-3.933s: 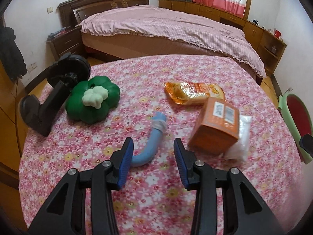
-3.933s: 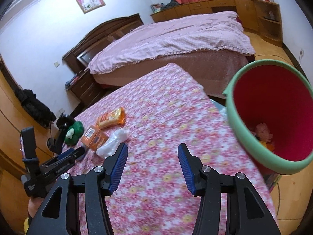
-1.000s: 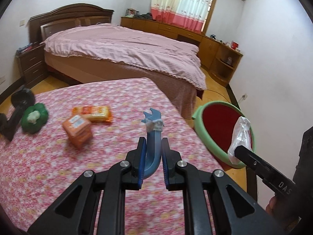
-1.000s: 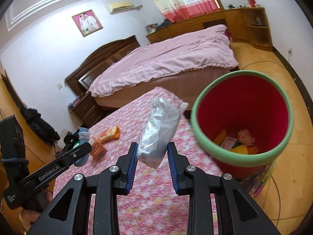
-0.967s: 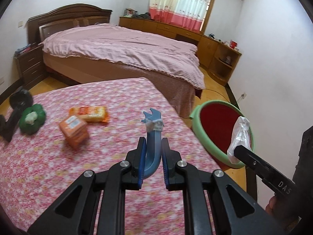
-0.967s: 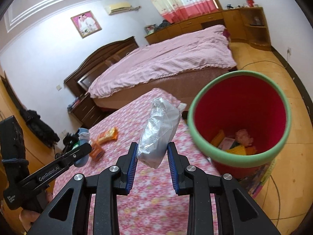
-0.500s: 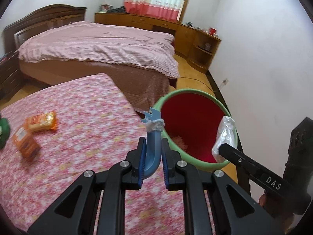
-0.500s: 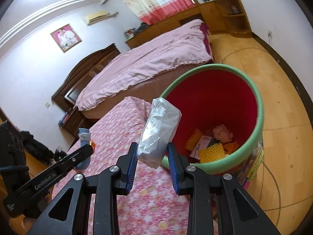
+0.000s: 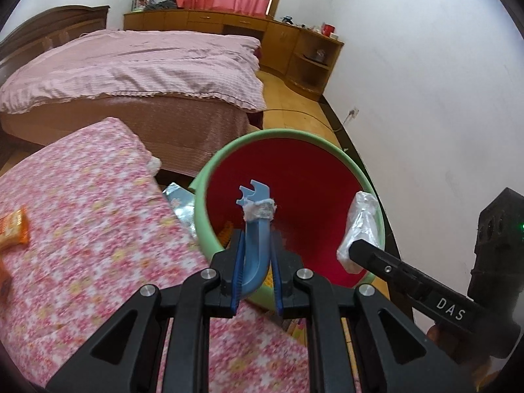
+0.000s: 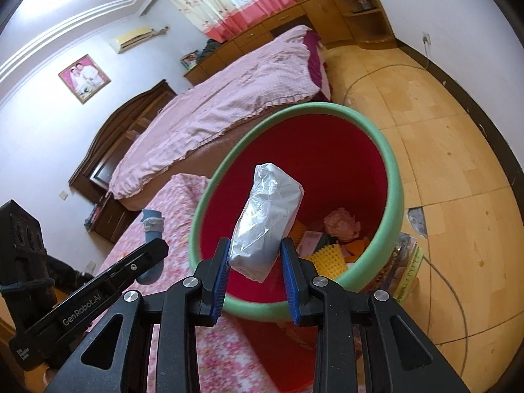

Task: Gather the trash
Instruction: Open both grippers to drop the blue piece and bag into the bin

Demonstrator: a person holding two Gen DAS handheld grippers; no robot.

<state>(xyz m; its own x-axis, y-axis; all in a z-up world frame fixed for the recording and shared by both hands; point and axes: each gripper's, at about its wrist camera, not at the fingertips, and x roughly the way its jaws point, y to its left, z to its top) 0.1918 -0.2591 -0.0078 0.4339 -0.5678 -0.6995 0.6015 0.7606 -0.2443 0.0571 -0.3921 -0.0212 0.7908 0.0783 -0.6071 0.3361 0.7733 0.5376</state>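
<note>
Right wrist view: right hand-held gripper (image 10: 255, 270) pinches a silvery plastic packet (image 10: 267, 224) above the red bin (image 10: 394, 196); left hand-held gripper (image 9: 256, 273) clamps a blue curved piece (image 9: 256, 245) over its rim.

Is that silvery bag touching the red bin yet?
Apart. The right wrist view shows the silvery bag pinched in the right gripper, held above the red bin.

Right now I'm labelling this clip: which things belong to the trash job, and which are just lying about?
Part of the job:
- blue curved piece in the left claw
- silver wrapper in the right claw
- red bin with green rim, rubbish already inside
- orange packet on the floral tabletop

Just lying about:
- bed
- wooden cabinets
- framed photo
</note>
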